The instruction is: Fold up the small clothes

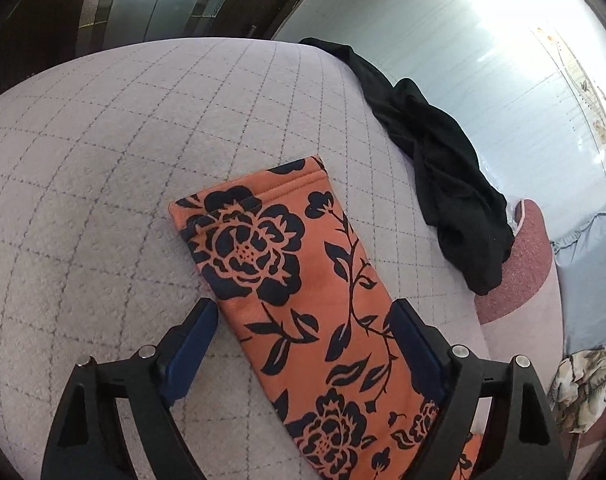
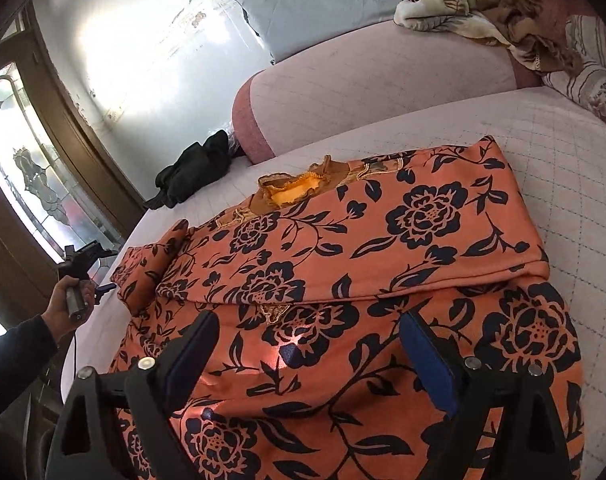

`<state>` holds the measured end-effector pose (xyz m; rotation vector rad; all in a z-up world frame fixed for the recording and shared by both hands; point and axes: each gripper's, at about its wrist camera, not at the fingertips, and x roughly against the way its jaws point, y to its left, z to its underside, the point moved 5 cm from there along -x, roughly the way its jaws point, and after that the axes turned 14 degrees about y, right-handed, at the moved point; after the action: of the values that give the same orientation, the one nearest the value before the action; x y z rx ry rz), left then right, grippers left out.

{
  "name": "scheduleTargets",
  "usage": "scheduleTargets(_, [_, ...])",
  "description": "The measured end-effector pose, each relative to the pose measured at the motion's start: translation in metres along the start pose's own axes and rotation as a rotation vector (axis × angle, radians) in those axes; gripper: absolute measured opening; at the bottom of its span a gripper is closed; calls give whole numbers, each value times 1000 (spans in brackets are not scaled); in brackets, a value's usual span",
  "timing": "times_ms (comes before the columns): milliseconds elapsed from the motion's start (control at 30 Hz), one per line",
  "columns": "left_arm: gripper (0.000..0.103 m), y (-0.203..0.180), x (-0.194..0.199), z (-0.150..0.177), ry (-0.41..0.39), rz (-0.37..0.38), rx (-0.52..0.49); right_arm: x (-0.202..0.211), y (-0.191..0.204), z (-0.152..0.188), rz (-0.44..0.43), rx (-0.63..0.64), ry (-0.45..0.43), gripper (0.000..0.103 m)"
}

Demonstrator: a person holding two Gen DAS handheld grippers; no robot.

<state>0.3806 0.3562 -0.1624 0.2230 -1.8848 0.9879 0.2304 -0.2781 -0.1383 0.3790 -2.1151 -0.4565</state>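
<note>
An orange garment with a dark floral print lies spread on the quilted pale bed cover, its neck opening toward the far side. One long sleeve stretches flat across the cover in the left wrist view. My left gripper straddles that sleeve, a blue pad at each edge, not pinching it. From the right wrist view, the left gripper is held in a hand at the bed's left edge. My right gripper hovers open over the garment's near part, with only flat fabric beneath.
A crumpled black garment lies at the bed's far edge by the wall, also seen as a black garment. Beyond are a pink bolster, a blue pillow, a patterned blanket and a glazed door.
</note>
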Motion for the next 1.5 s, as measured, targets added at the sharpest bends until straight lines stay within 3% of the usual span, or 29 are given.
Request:
scheduleTargets(67, [66,-2,-5,-4,-21,-95,-13,0,-1,-1,-1,-6,0,93])
scheduleTargets(133, [13,2,-9,-7,-31,-235,-17,0,-2,-1,-5,-11,2,93])
scheduleTargets(233, [4,1,-8,-13,-30,-283,-37,-3,-2,-1,-14,-18,13,93])
scheduleTargets(333, [4,-29,13,-7,-133,-339,-163,-2,-2,-1,-21,-20,12,93])
scheduleTargets(433, [4,-84,45,19,-241,-334,-348,4,-3,-2,-35,-36,-4,93])
scheduleTargets(533, [4,-155,82,76,-351,-278,-565,9,-6,-2,-59,-61,-16,93])
scheduleTargets(667, [4,-242,97,179,-396,-172,-832,18,-10,-2,-78,-92,-36,93])
scheduleTargets(733, [4,-280,89,235,-391,-124,-953,22,-11,0,-79,-99,-45,93])
scheduleTargets(867, [4,-325,56,329,-308,-45,-1088,33,-18,1,-69,-116,-76,93])
scheduleTargets(1000, [10,-339,-17,412,-18,-17,-1284,36,-31,3,-79,-161,-76,93])
scheduleTargets(1033, [10,-330,-29,428,31,-51,-1316,33,-35,3,-81,-180,-65,93])
scheduleTargets(1100, [10,-312,-37,430,65,-105,-1294,31,-40,3,-80,-206,-55,93])
scheduleTargets(1167, [13,-293,-21,409,62,-69,-1211,37,-41,2,-86,-208,-76,93])
scheduleTargets(1233, [49,-272,8,381,-11,-48,-1130,42,-41,-1,-97,-212,-85,93])
scheduleTargets(1300, [70,-250,39,354,-137,-50,-1039,43,-42,-4,-137,-237,-72,93])
scheduleTargets(1367, [71,-224,59,329,-215,-71,-972,37,-38,-12,-200,-267,-35,93])
scheduleTargets(1500, [72,-175,59,296,-213,-128,-898,18,-24,-51,-215,-228,24,93])
